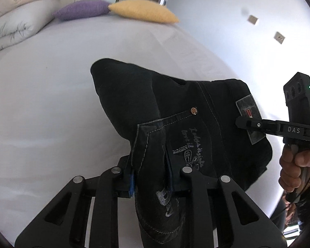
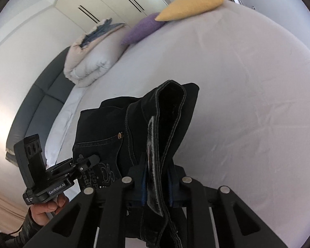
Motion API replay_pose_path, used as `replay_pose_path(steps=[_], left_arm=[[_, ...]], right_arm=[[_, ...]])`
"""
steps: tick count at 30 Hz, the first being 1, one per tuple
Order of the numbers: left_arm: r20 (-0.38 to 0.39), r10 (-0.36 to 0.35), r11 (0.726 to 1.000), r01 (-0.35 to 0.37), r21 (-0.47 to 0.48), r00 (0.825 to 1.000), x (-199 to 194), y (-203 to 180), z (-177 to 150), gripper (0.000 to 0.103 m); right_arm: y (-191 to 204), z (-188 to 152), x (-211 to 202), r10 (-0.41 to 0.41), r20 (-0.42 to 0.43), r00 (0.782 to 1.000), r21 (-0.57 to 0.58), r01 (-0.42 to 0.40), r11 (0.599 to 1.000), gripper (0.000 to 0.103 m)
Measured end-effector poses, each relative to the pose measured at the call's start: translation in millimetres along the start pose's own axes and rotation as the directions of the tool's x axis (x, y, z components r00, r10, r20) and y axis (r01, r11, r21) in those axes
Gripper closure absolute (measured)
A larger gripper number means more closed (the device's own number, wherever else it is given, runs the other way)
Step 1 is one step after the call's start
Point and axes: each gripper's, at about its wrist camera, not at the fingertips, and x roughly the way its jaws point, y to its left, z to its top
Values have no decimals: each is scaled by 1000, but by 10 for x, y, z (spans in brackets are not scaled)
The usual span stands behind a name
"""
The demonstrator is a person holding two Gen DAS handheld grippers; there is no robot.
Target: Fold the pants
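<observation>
Hand-held gripper (image 1: 152,177) clamping black pants (image 1: 196,111)

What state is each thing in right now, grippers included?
left gripper: shut on the pants, pinching denim near the pocket.
right gripper: shut on the pants, pinching the waistband edge.
pants: dark denim, bunched, held up over the bed by both grippers.
bed: light sheet, smooth.
duvet: folded, at the bed's far end.
purple pillow: lying flat, touching the yellow pillow.
</observation>
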Motion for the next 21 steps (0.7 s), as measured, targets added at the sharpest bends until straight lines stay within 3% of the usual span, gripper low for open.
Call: replay_pose_path(steps=[3,6,11,15,19,21], left_arm=[[-42,18,1000,-18,-19,999,332,89,-14,78],[-40,39,999,-40,-28,998,457,190,-101,61],[-5,75,997,-76,-29,997,489,283,-140,46],[14,116,993,-116,2,993,396,242,-182,44],[83,175,984,-178,28,981,53,159,-313,42],[165,194,979,-202,33,967,-199,21,-437,27]], right_arm=[[-224,-6,227,-27,-28,999,46,28,999,85],[-480,-47,349,-24,-28,999,108,27,994,71],[-555,-137,373,22,23,1000,92,-24,995,70],[-468,-200,304,-20,55,998,65,16,998,62],[-291,-352,44,-124,109,986,32,121,992,52],[-162,-424,-94,-154,143,978,-1,155,988,48]])
